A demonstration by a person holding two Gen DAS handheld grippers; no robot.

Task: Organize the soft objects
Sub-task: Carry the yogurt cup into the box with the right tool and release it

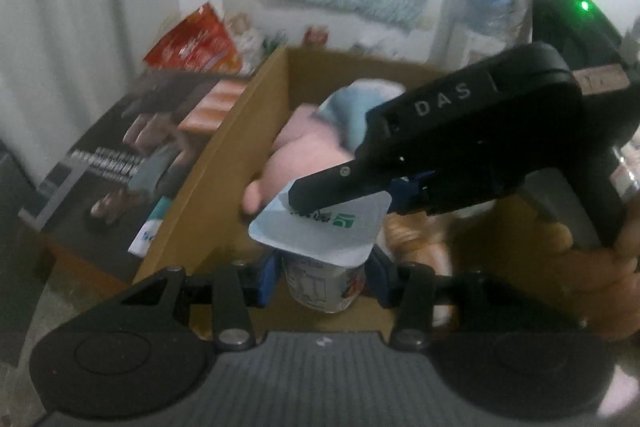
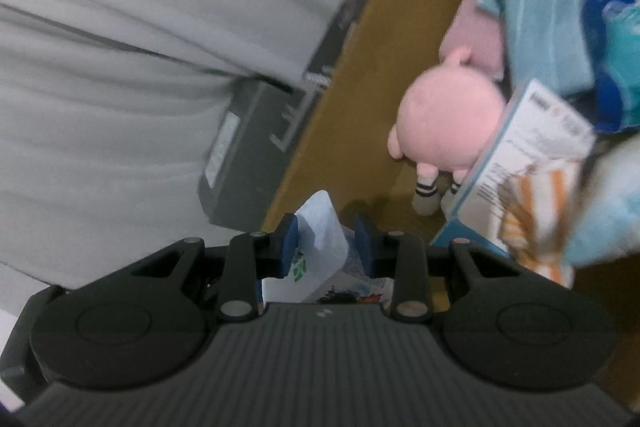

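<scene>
Gripping a yogurt cup (image 1: 326,283) by its sides at lower centre, the left claw (image 1: 323,277) holds it upright over the cardboard box (image 1: 208,163). Only the left view shows the right claw (image 1: 340,193) pinching the cup's foil lid (image 1: 320,231). The right view alone shows the pink plush (image 2: 452,123) lying head-down toward the frame's bottom.

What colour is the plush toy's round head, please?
Pale pink head; clearest in the right wrist view.
</scene>
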